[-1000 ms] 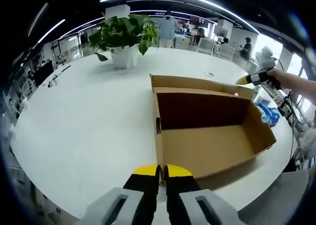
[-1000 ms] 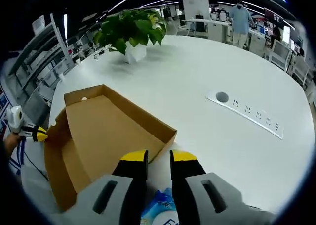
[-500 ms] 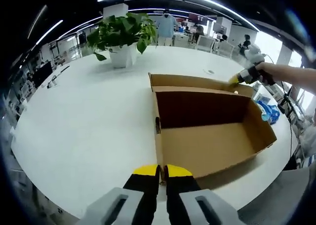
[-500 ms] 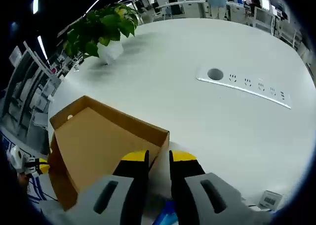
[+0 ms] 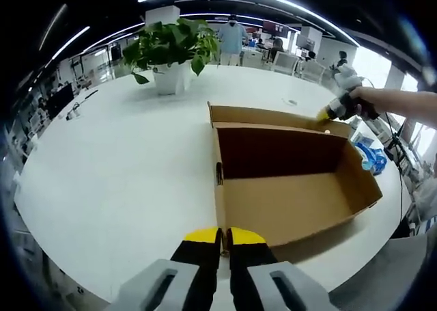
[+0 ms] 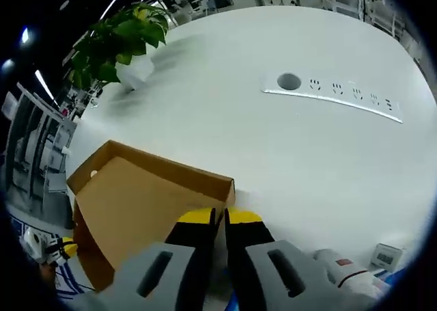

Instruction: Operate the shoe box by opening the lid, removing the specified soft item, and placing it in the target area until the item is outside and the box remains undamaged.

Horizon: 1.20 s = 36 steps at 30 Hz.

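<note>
Left gripper (image 5: 223,236) sits low at the near edge of the box (image 5: 287,188), yellow-tipped jaws pressed nearly together with only a sliver between them, nothing visibly pinched. The box lies open on the white table (image 5: 116,160), its dark inner wall facing up, cardboard floor bare, and its lid (image 5: 270,116) stands up along the far side. At the lid's far right corner comes the right gripper (image 5: 326,113), held in a person's hand (image 5: 362,102), its yellow tip right at the cardboard edge.

From the right gripper view, the right gripper's own jaws (image 6: 219,217) are drawn close, a thin gap left, right up against the corner of the lid (image 6: 160,188); whether cardboard is actually caught between them, I cannot tell.

The soft item (image 5: 372,157), a blue packet, lies on the table just beyond the box's right end, outside it.

Around the scene: a potted plant (image 5: 171,51) stands well back on the table, far from the box. A power strip (image 6: 328,96) with a round port is set flush in the tabletop, well clear of the lid. A white device (image 6: 345,273) lies beside the right gripper's body, and a small grey box (image 6: 384,255) sits near it. A person (image 5: 231,36) stands in the office beyond the table, among desks and chairs. Between the grippers and the box, the way is open.
</note>
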Each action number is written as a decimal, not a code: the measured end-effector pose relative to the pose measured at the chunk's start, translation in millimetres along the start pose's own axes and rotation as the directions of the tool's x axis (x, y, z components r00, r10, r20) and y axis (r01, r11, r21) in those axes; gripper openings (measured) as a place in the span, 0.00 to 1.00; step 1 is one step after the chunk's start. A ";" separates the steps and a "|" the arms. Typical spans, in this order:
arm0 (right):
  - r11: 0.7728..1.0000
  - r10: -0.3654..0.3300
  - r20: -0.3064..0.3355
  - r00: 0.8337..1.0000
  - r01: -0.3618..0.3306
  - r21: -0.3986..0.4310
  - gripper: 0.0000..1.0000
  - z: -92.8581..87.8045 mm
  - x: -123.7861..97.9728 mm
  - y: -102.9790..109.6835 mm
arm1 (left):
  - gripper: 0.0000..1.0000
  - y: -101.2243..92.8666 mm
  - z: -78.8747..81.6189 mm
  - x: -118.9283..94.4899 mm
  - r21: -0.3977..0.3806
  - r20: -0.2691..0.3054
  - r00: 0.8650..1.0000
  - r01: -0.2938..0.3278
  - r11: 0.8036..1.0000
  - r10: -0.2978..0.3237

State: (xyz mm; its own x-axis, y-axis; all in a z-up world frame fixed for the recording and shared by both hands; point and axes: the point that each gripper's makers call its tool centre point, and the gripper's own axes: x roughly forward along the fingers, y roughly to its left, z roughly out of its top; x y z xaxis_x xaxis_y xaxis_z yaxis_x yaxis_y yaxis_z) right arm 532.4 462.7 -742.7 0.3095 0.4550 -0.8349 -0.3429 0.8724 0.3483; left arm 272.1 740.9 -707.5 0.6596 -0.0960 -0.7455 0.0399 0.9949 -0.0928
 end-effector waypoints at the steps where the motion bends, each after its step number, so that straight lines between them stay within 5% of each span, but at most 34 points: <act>1: 1.000 -0.001 0.001 1.000 0.001 -0.002 0.03 0.3 -0.9 0.1 | 0.03 0.0 0.1 0.1 0.000 0.000 1.000 -0.001 1.000 0.001; 36: 0.994 0.014 0.144 0.989 0.001 -0.105 0.00 26.7 -51.2 16.7 | 0.03 -2.5 0.4 -1.6 0.004 0.006 1.000 -0.010 1.000 0.010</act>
State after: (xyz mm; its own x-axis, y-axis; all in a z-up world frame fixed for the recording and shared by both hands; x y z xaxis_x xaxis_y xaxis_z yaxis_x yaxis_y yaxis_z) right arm 534.5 458.8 -682.7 0.4296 0.4882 -0.7597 -0.4338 0.8494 0.3006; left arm 271.3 738.6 -705.8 0.6647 -0.0859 -0.7422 0.0366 0.9959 -0.0824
